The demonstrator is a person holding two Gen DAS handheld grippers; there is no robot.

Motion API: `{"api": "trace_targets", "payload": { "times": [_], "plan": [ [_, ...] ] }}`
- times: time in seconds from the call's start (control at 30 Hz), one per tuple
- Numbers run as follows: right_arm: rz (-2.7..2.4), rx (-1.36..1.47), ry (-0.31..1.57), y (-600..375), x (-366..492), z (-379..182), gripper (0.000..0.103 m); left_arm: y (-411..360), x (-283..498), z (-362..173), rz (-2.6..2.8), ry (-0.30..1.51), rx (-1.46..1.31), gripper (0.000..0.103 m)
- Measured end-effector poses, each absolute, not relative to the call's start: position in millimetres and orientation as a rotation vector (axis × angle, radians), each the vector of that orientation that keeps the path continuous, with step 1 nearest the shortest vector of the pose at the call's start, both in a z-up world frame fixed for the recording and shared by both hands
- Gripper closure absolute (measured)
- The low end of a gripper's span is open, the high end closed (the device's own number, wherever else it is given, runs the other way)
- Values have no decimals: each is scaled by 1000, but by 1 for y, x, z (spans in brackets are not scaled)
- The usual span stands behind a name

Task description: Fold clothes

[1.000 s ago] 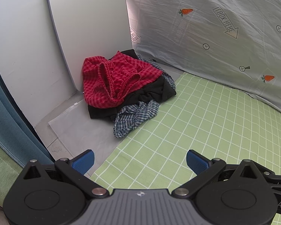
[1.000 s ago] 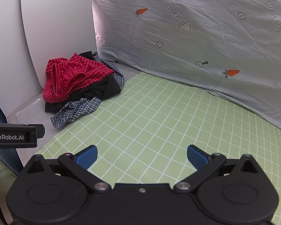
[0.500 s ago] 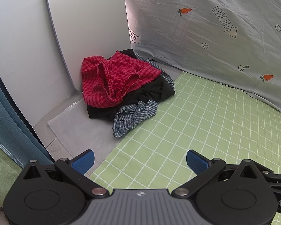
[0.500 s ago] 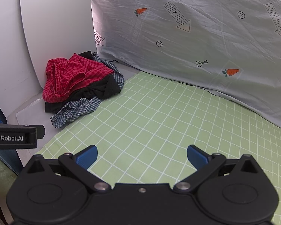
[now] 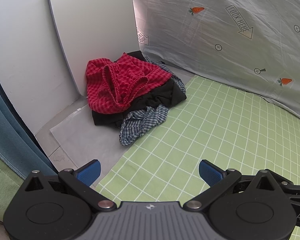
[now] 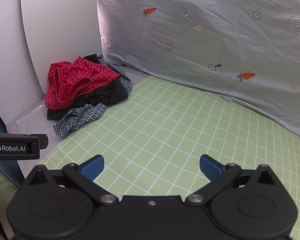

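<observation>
A pile of clothes lies in the far left corner: red checked shorts [image 5: 122,84] on top, a black garment [image 5: 158,98] under them, a blue plaid garment [image 5: 144,122] at the front. The same pile shows in the right wrist view, with the red shorts [image 6: 74,84], the black garment [image 6: 102,98] and the plaid garment [image 6: 80,118]. My left gripper [image 5: 150,172] is open and empty, well short of the pile. My right gripper [image 6: 152,168] is open and empty over the green checked cloth [image 6: 180,132].
White boards [image 5: 86,30] stand behind the pile. A grey printed sheet [image 5: 230,30] hangs along the back. A clear plastic sheet [image 5: 86,136] lies left of the green cloth [image 5: 220,130]. A blue curtain [image 5: 8,124] hangs at the left. The left gripper's body [image 6: 14,146] shows in the right view.
The left wrist view has shifted slightly, so the pile sits a little further left and lower in it. Both grippers stay open.
</observation>
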State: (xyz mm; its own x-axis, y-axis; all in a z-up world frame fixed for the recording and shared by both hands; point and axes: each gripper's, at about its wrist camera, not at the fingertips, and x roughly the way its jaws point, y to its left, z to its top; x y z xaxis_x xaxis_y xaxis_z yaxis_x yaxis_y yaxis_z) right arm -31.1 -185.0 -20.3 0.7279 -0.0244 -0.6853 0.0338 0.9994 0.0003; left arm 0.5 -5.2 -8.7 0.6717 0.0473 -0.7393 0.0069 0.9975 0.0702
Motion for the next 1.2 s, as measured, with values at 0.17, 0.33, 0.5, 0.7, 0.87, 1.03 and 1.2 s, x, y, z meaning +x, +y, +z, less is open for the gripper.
{"api": "trace_targets", "payload": {
  "times": [0.17,0.33,0.5,0.7,0.87,1.03,1.2],
  "plan": [
    [-31,15,757,-185,-31,-21,0,-4,2,-9,22,839,70,0],
    [-36,23,763,-185,-30,-23,0,-4,4,-10,20,846,73,0],
    [-43,31,775,-186,-26,-27,0,-6,8,-14,15,858,78,0],
    [-60,36,788,-186,-15,-32,0,-4,22,-20,7,879,82,0],
    [-60,23,793,-185,5,-36,0,1,41,-25,12,894,75,0],
    [-50,4,786,-180,47,-41,0,12,71,-30,29,897,59,0],
    [-39,-16,778,-174,91,-46,0,28,116,-42,76,909,52,0]
  ]
}}
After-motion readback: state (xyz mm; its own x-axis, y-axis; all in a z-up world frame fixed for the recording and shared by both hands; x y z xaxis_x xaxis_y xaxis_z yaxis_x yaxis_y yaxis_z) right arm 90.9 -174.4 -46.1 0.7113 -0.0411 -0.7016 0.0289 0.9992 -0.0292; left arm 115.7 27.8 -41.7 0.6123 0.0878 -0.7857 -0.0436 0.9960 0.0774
